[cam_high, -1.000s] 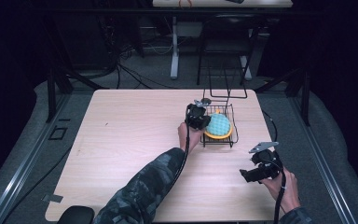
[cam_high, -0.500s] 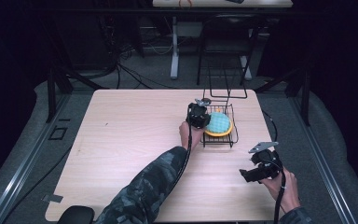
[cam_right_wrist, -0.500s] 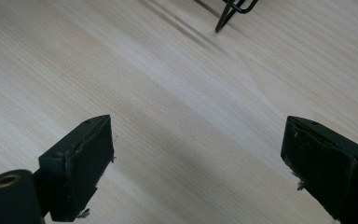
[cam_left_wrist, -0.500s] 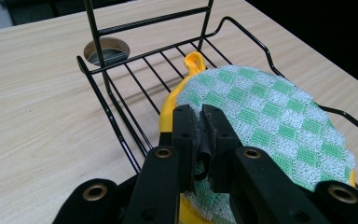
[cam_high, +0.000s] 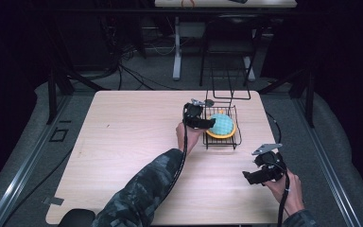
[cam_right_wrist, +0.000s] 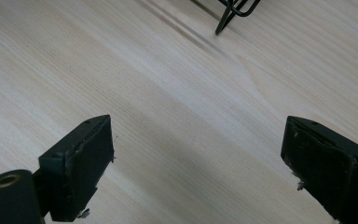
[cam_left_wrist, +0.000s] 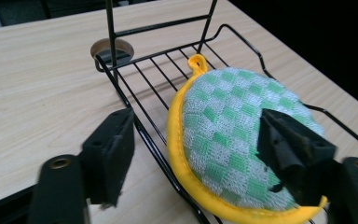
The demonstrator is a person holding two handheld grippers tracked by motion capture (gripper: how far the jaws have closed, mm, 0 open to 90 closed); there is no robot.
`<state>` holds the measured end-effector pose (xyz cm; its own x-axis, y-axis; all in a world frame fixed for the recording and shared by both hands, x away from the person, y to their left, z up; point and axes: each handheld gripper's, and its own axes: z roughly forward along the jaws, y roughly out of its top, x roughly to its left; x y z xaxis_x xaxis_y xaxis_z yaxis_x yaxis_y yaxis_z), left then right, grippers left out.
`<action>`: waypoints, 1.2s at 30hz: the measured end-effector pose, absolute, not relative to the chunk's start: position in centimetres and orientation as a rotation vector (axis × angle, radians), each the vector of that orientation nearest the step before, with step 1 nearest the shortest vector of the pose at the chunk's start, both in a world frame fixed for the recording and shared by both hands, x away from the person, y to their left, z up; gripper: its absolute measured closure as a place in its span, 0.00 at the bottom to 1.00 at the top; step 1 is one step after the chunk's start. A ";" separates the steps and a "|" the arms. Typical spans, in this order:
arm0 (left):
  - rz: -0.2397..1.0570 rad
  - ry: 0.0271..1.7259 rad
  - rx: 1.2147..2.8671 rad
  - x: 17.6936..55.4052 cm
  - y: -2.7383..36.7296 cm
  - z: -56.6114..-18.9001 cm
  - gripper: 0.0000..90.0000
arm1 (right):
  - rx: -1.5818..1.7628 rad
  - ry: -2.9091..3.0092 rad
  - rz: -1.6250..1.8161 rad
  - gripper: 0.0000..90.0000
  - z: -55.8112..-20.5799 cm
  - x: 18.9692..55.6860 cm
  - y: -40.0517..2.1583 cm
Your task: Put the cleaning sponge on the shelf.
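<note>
A round green-and-white checked pot holder [cam_left_wrist: 223, 140] with a yellow rim and a small loop lies in a black wire rack [cam_left_wrist: 140, 70] at the table's far right [cam_high: 222, 125]. My left gripper [cam_left_wrist: 193, 121] is open at the rack's near side [cam_high: 211, 124]. One jaw hangs over the table outside the rack wire, and the other is over the pot holder's cloth. I cannot tell whether that jaw touches the cloth. My right gripper [cam_right_wrist: 198, 154] is open over bare wood near the front right corner [cam_high: 248, 177], with nothing between its jaws.
The wooden table [cam_high: 132, 137] spreads out to the left of the rack. A round cable hole [cam_left_wrist: 113, 49] sits just behind the rack, and the rack's tall wire frame [cam_high: 229, 80] rises at its far side. One rack foot [cam_right_wrist: 233, 11] stands ahead of my right gripper.
</note>
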<state>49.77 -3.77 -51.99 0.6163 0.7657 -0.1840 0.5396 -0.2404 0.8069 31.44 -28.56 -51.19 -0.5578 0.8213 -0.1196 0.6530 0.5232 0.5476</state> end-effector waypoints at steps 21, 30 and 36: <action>0.367 0.878 2.011 44.2 4.2 -46.5 0.04 | 1.217 2.407 0.627 0.10 -51.3 31.3 -28.4; 0.405 0.869 2.017 40.3 9.5 -45.9 0.00 | 1.220 2.412 0.608 0.10 -51.4 31.3 -28.2; 0.421 0.896 2.045 38.0 12.5 -46.5 0.00 | 1.218 2.416 0.587 0.09 -51.6 31.3 -28.1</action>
